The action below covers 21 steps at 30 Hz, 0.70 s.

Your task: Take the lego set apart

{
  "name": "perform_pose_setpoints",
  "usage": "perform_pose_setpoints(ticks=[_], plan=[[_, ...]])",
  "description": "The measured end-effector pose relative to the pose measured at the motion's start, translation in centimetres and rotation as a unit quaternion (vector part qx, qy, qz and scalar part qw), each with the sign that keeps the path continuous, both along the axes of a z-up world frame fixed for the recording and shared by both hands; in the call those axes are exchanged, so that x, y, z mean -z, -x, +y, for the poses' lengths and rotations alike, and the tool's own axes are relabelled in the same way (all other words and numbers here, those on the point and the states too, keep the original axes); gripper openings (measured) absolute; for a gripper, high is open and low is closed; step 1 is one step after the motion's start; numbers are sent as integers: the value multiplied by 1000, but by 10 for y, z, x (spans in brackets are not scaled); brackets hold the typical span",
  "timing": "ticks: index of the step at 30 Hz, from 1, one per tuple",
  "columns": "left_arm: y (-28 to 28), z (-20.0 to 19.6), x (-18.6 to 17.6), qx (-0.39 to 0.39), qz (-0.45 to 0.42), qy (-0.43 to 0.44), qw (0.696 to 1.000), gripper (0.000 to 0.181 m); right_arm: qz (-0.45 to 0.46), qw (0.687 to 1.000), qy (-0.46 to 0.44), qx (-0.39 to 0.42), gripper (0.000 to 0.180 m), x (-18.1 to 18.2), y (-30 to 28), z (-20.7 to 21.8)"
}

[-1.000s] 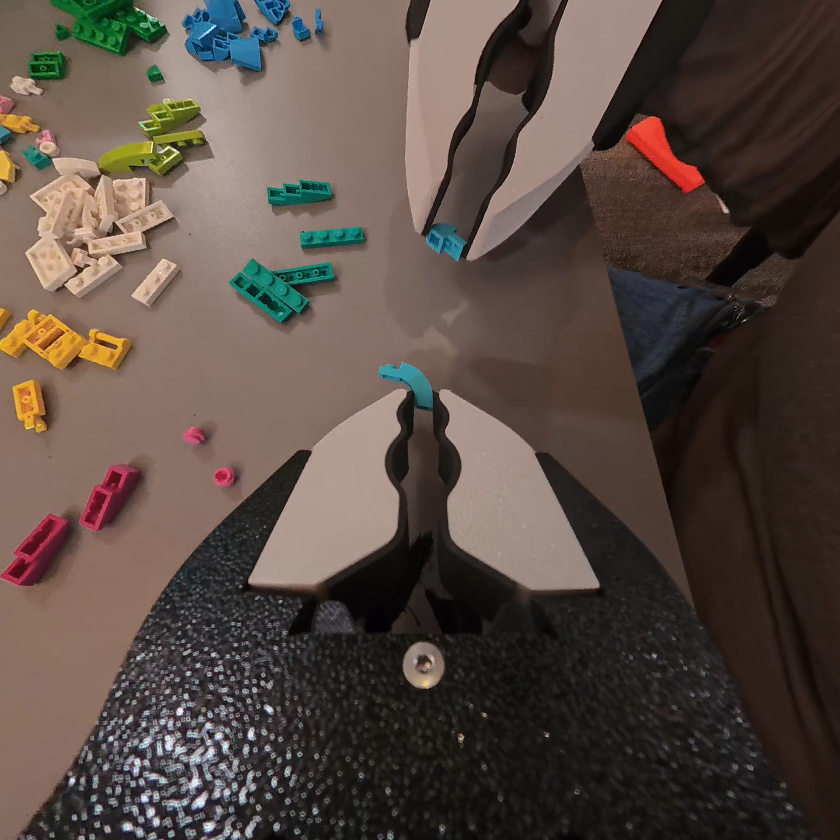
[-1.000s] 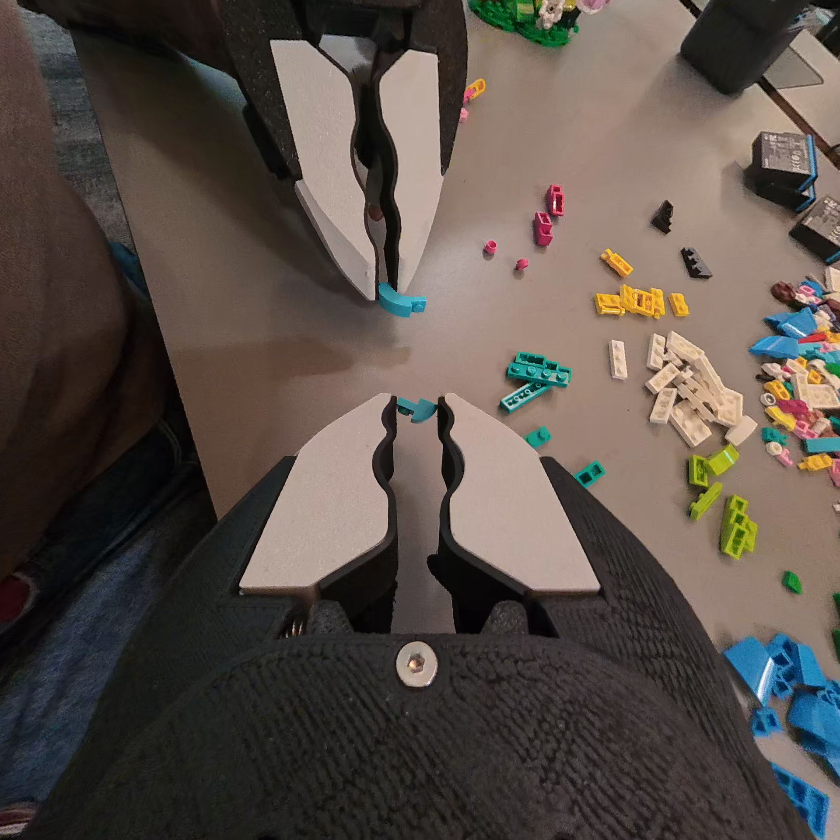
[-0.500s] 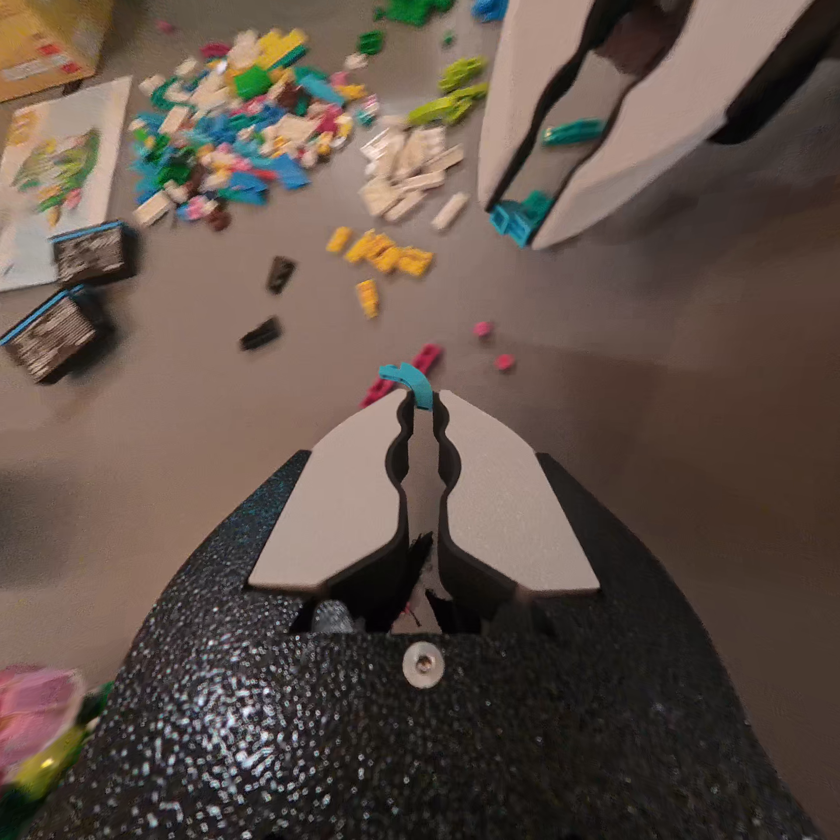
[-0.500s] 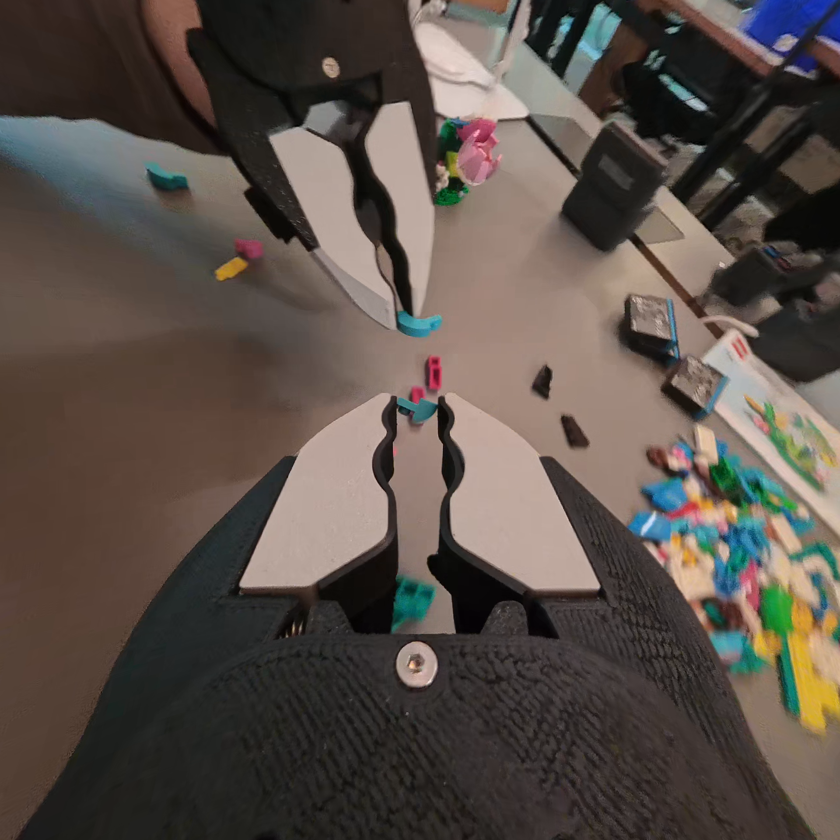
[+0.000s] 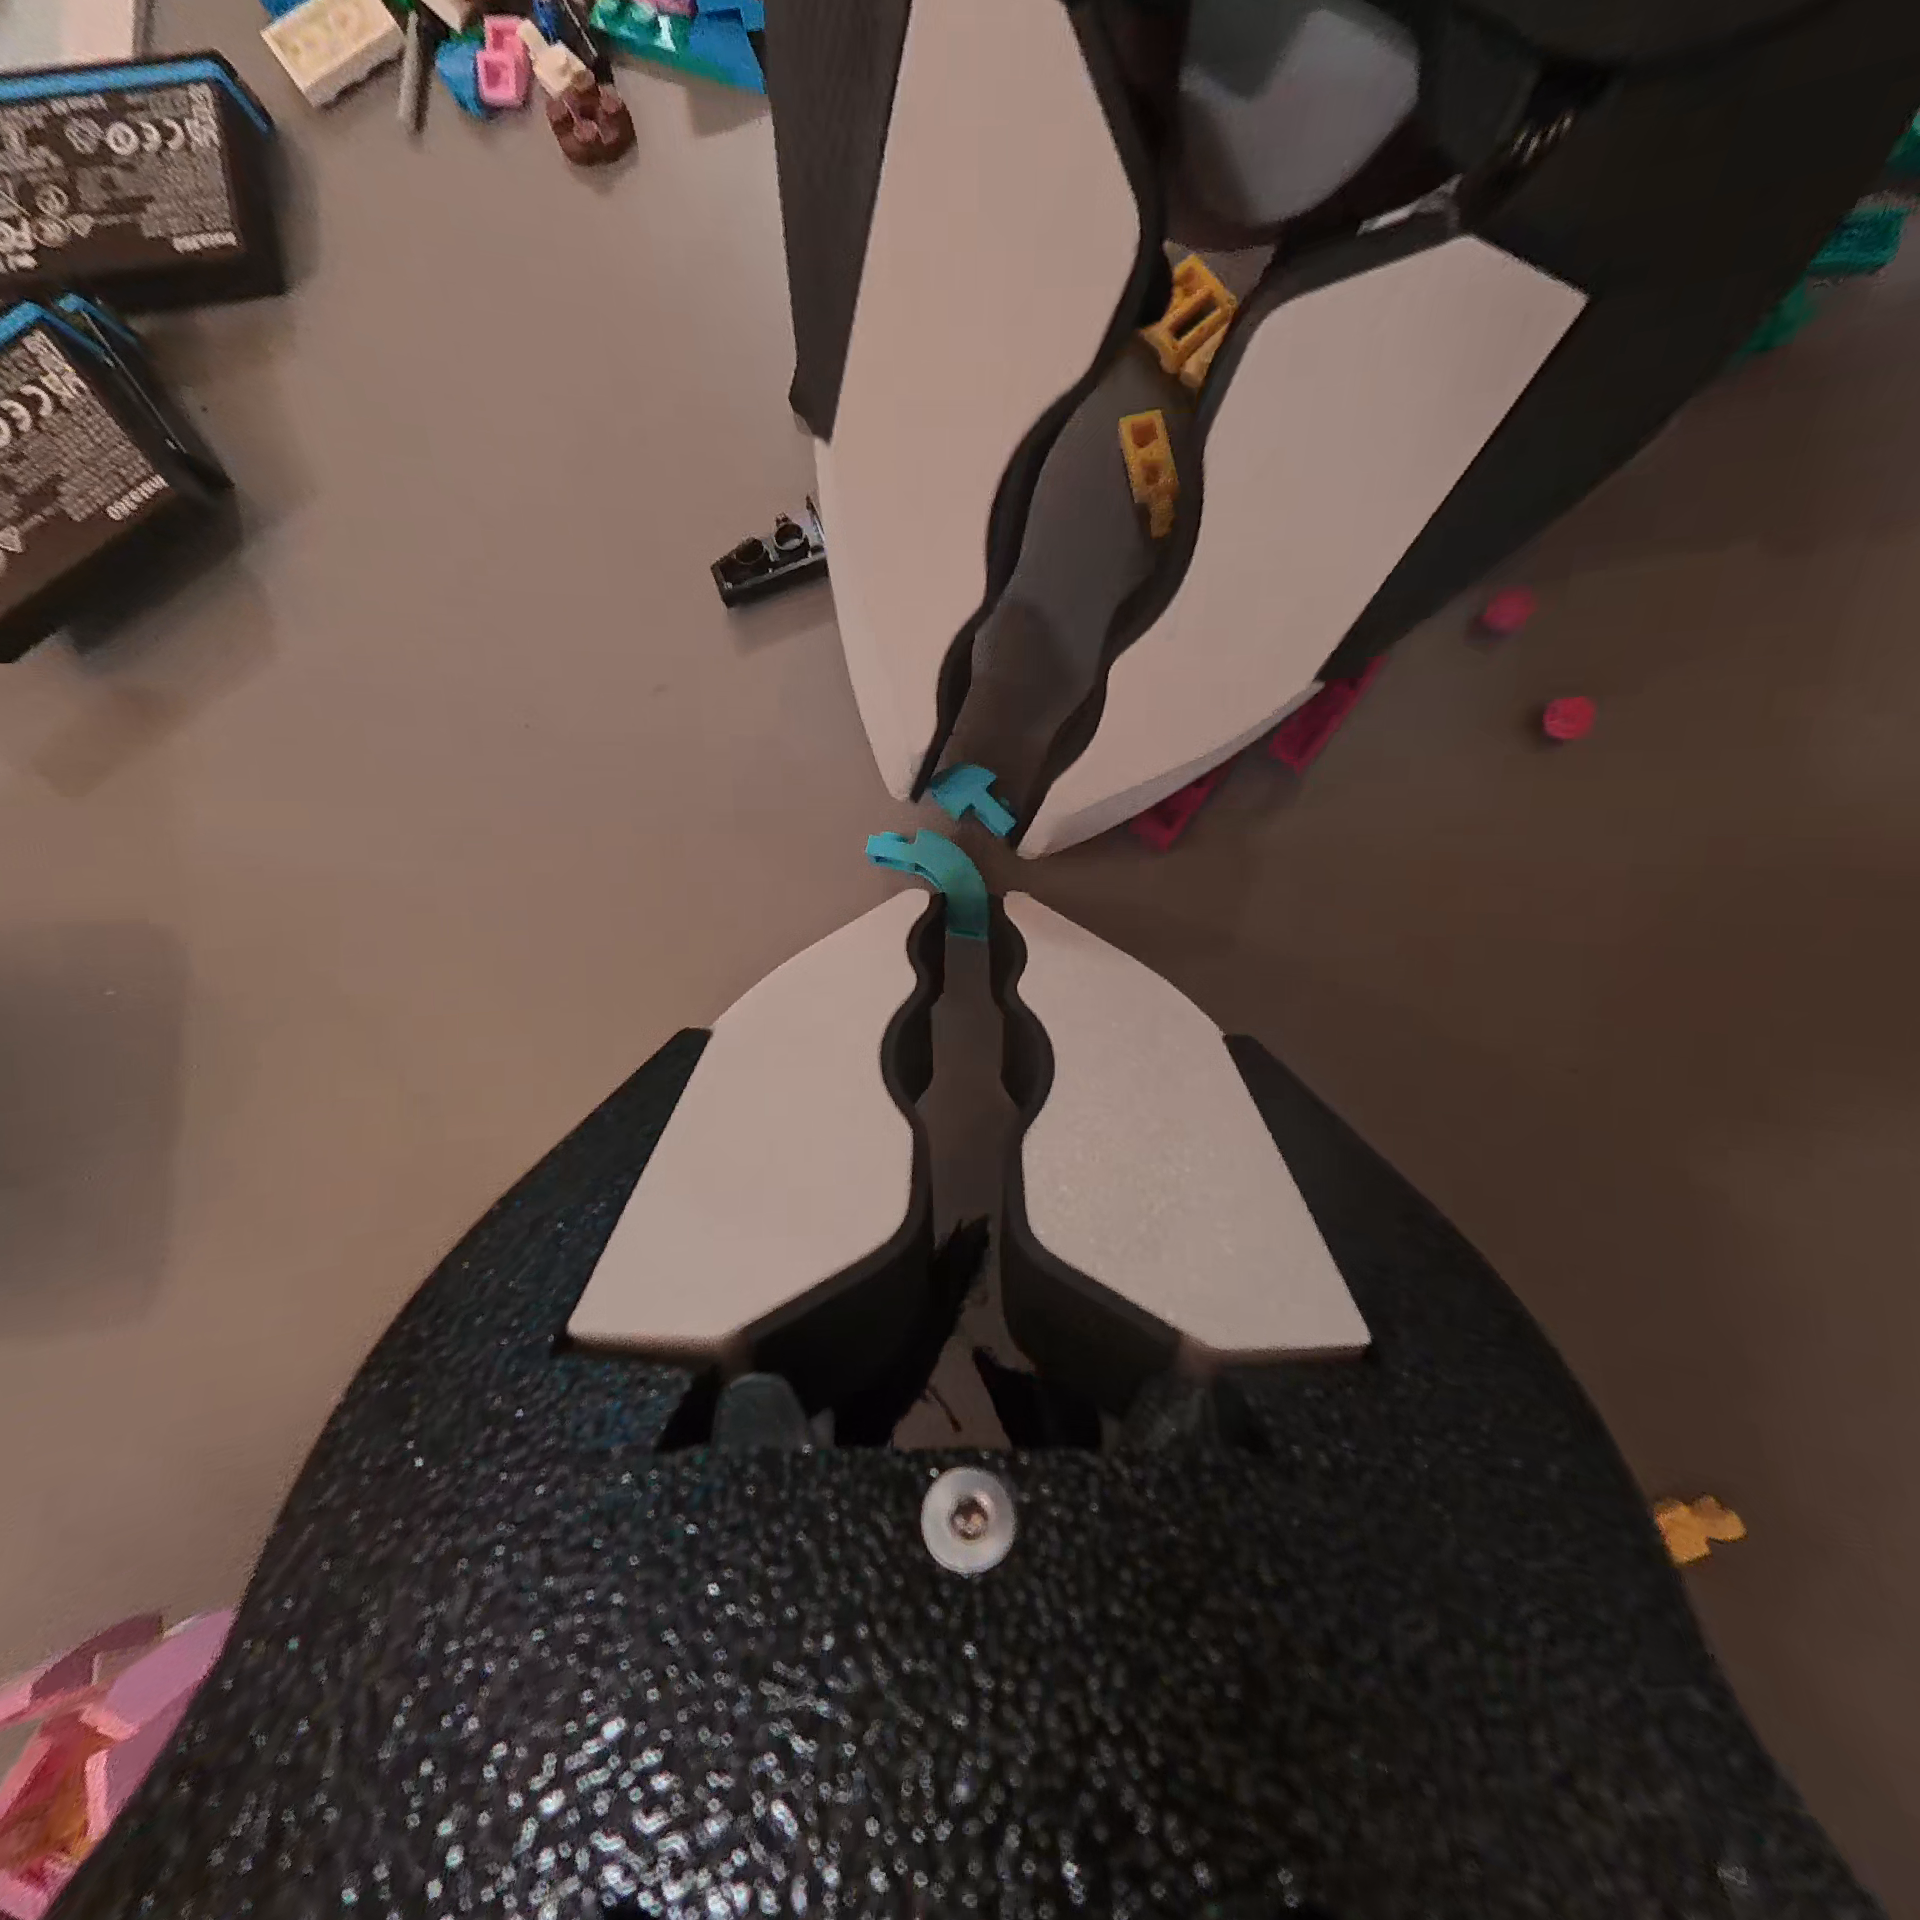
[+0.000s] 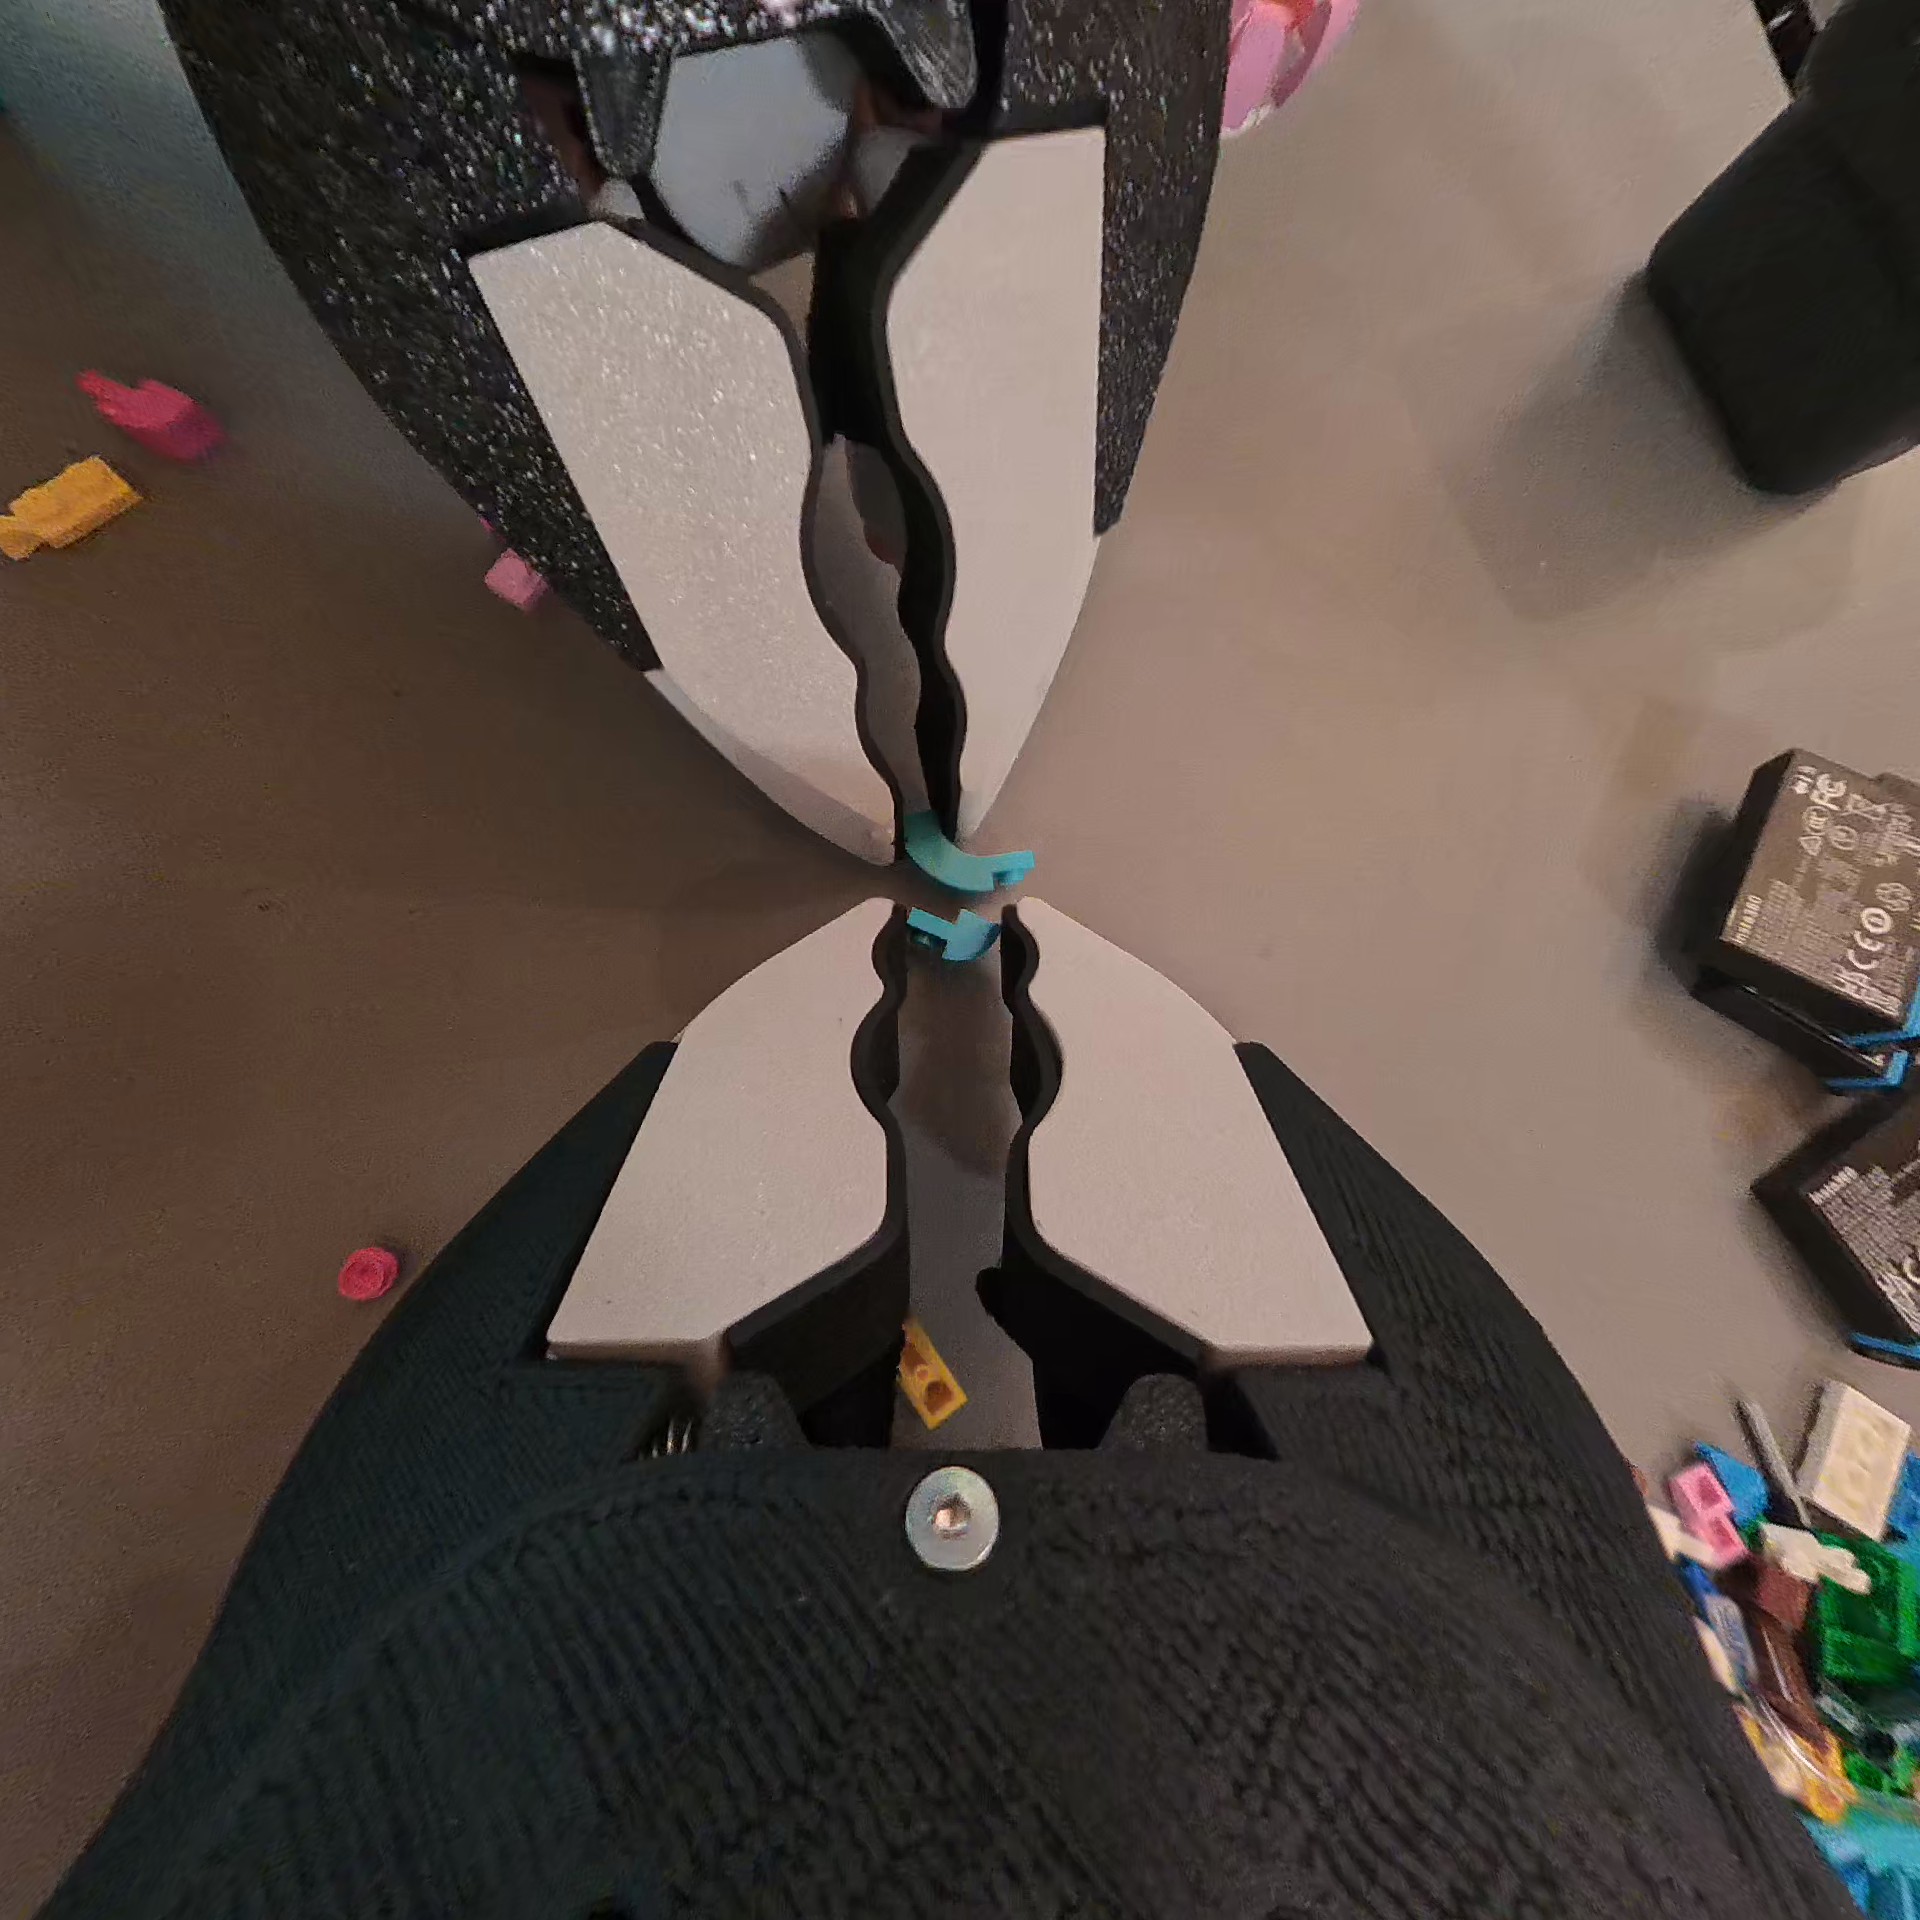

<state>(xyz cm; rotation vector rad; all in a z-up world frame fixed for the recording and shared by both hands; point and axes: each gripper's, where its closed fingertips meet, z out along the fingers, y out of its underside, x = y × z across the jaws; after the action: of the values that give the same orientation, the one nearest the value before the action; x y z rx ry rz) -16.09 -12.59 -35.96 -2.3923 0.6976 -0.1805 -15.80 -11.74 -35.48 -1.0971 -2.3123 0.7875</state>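
Left gripper [image 5: 966, 902] fingers pinching a curved teal piece [image 5: 940, 871], right gripper [image 6: 951, 906] fingers clamping a small teal piece [image 6: 953, 932], tips nearly meeting above the surface [image 5: 468, 727], black batteries [image 5: 114, 208] and loose bricks [image 6: 1808, 1579] around

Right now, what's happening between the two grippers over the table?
Each handheld gripper is pinching a small blue piece. The left gripper is shut on a curved blue piece; the right gripper is shut on a small blue clip piece. They are held tip to tip above the grey table, the two pieces close together but seemingly apart. Loose bricks lie around, including yellow bricks, with black battery packs at the edge.
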Motion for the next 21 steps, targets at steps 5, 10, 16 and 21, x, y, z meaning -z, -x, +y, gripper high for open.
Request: perform_pose_setpoints(ticks=[5,10,16,21], plan=[[-1,-1,3,-6,-8,-1,1000,19,4,1000,10,-10,29,3,-2,-3],[-4,-7,-14,-14,-7,-38,999,29,50,999,14,13,32,-19,-9,2],[-2,-92,-68,-25,37,-96,994,33,69,994,70,-36,32,-41,-39,-59],[0,-188,-38,-74,-13,4,997,42,33,993,62,-95,32,-22,-54,-104]])
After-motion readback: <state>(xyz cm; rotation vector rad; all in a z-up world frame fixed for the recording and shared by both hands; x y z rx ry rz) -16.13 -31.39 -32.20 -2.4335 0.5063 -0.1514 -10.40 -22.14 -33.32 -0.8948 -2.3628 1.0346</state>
